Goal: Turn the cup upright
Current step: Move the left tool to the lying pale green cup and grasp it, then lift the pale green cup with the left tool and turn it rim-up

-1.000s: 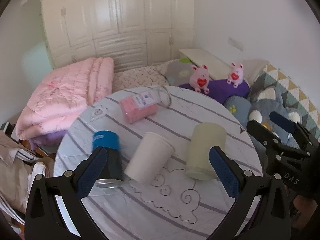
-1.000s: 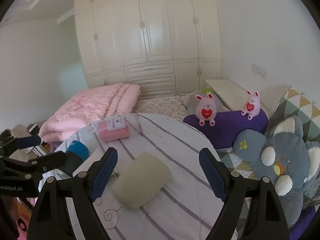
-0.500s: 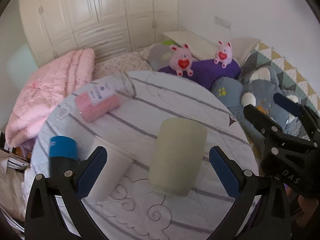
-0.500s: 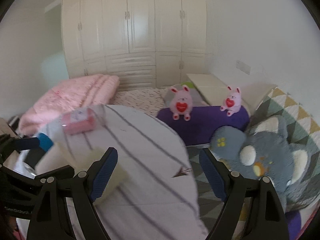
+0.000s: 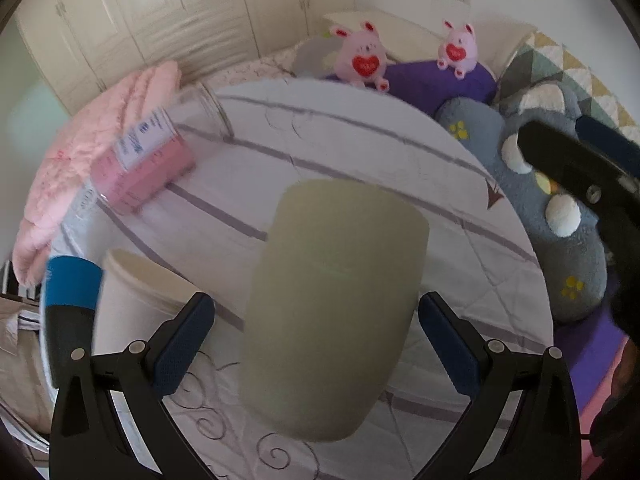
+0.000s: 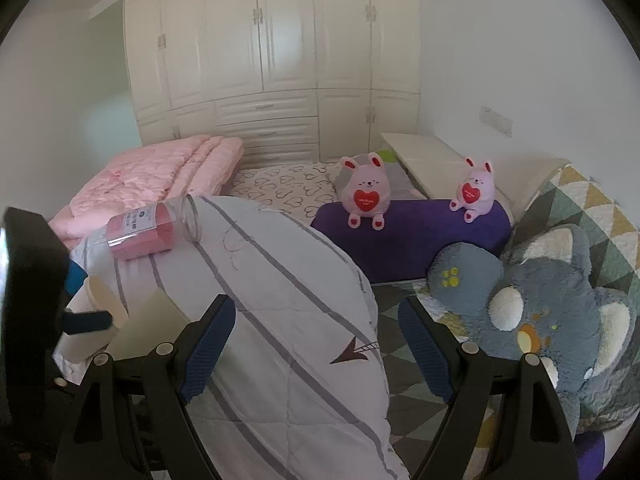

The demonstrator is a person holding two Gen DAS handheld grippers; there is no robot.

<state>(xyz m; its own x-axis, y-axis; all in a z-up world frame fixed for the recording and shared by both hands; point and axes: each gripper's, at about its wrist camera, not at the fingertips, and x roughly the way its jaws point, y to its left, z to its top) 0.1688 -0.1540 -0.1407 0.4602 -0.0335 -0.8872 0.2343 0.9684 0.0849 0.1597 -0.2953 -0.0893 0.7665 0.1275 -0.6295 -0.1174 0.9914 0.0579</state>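
**Q:** Between the left tool's pads, item one: what, and how placed?

**A:** Pale green cup (image 5: 332,304), lying on its side on the striped tabletop (image 5: 400,160). Its closed base seems to face the camera, though blur leaves that uncertain. Left tool (image 5: 316,344) has jaws spread wide, one pad on either side of the cup, neither touching it. Judged purpose: straddling the body for a side grip, so the cup can be tipped upright.

**Q:** Item two, the other tool?

**A:** Right tool (image 6: 316,344), jaws likewise apart, nothing between them. It points past the tabletop edge toward the bedding, apparently kept clear of the work.

**Q:** Neighbouring stock?

**A:** White paper cup (image 5: 132,300), on its side, just left of the green one. Blue-capped dark bottle (image 5: 68,304), further left, at the tabletop edge. Clear jar (image 5: 148,164) with pink contents, on its side, well apart toward the far rim.

**Q:** Beyond the tabletop?

**A:** Two pink plush rabbits (image 6: 366,192) seated on a purple cushion (image 6: 408,236); a folded pink quilt (image 6: 160,172); a grey plush (image 6: 540,304).
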